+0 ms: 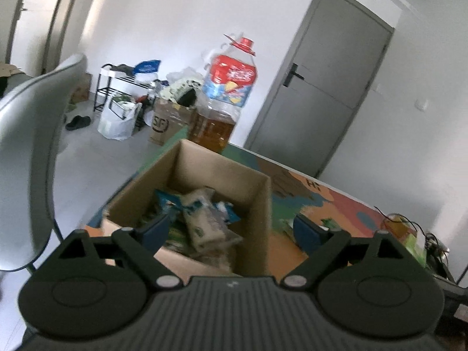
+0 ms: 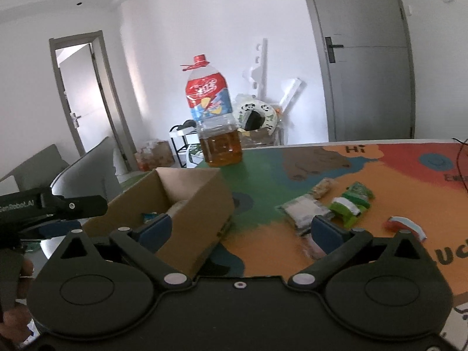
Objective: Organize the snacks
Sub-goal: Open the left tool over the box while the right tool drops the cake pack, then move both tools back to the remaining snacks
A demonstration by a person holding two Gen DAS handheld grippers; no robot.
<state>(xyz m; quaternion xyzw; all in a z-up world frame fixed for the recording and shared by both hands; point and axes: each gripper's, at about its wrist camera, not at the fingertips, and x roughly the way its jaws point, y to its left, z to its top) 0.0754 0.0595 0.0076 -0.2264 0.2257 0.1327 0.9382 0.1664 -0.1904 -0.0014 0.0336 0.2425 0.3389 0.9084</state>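
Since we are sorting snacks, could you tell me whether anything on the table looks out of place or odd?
A large cooking oil bottle stands behind the cardboard box, odd among snacks. Several packets still lie loose on the mat: a silver packet, a green packet and a red and white one. Nothing looks spilled or damaged.

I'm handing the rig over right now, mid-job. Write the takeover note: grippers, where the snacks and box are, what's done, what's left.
Left gripper: open, empty, over the cardboard box.
Right gripper: open, empty, over the table mat between the box and the loose snacks.
Box: at the left end of the mat, in front of the oil bottle.
Done: several packets lie in the box, among them a pale packet and a blue one.
Left: still on the mat, right of the box, are a silver packet, a green packet, a small beige snack and a red-and-white packet. Put them in the box.
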